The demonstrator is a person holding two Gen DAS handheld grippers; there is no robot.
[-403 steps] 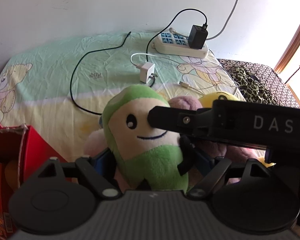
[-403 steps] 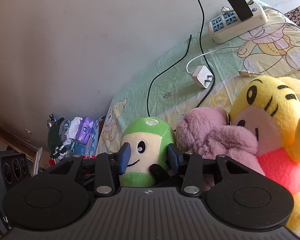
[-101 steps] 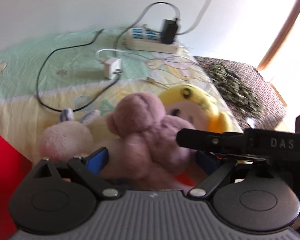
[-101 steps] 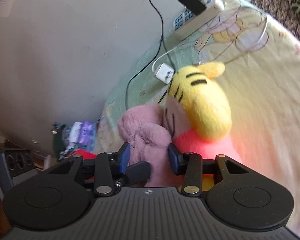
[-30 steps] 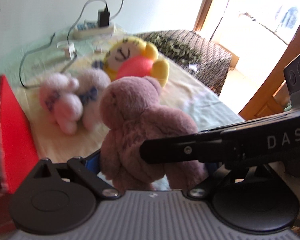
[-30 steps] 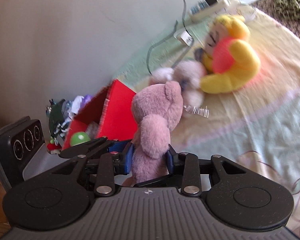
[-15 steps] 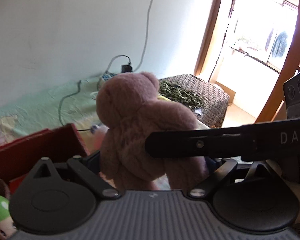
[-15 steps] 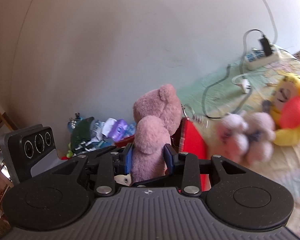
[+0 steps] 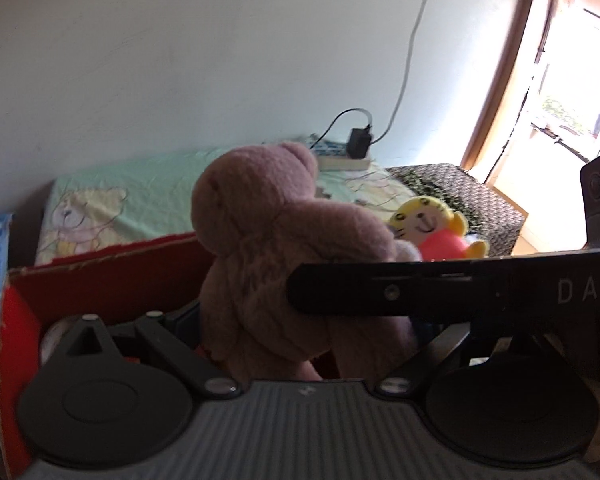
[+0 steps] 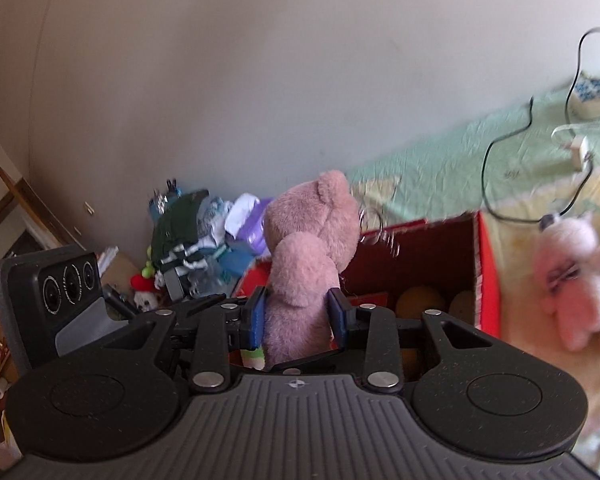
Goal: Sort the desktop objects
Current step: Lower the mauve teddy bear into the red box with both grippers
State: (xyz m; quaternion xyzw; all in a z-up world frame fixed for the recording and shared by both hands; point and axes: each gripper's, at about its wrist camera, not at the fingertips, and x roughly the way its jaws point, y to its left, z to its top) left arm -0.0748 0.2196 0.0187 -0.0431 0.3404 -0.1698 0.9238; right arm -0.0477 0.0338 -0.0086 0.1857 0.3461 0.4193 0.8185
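A mauve plush bear (image 10: 308, 256) hangs upright above the open red box (image 10: 486, 268), with my right gripper (image 10: 298, 316) shut on its body between the blue pads. In the left wrist view the same bear (image 9: 260, 240) fills the middle. My left gripper (image 9: 304, 320) stands open, its fingers wide on either side of the bear's lower body. One black finger of the right gripper (image 9: 420, 292) crosses in front of the bear. The box's rim (image 9: 100, 264) runs just below. Yellowish plush shapes (image 10: 420, 300) lie inside the box.
A pale pink plush (image 10: 576, 276) and a yellow tiger plush (image 9: 432, 228) lie on the bedsheet right of the box. A power strip (image 9: 340, 160), a white charger (image 10: 578, 148) and cables sit near the wall. Clutter (image 10: 188, 232) is piled left of the box.
Both grippers have swung left with the bear, from over the bedsheet to above the red box. The right gripper's hold on the bear is unchanged.
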